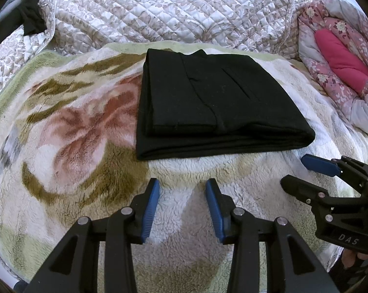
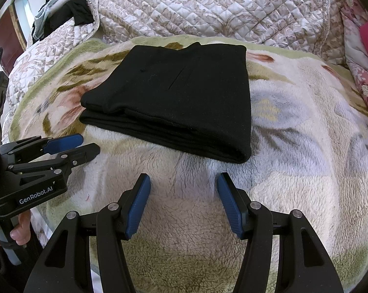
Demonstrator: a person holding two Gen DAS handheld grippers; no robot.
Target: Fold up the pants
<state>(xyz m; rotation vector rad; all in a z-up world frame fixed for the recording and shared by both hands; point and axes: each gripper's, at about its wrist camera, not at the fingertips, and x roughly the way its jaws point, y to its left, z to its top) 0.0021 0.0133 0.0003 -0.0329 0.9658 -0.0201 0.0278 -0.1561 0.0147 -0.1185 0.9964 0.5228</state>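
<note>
While both my grippers hang over the bare fleece, the black pants (image 1: 215, 102) lie ahead of them as a neat, flat rectangle of several layers, resting on the floral fleece blanket (image 1: 69, 127) that covers the bed. My left gripper (image 1: 182, 188) has its blue-padded jaws parted with nothing between them but the pale pile of the blanket; it stands just short of the near folded edge of the pants, not touching them. My right gripper (image 2: 184, 183) is likewise released, its jaws spread a little wider, empty, and close to the pants' near right corner without contact. Each gripper shows at the edge of the other's view, side by side. Beyond the pants a quilted floral bedspread (image 1: 164, 9) is heaped up, and a pink flowered quilt (image 1: 340, 68) sits off to the right.
</note>
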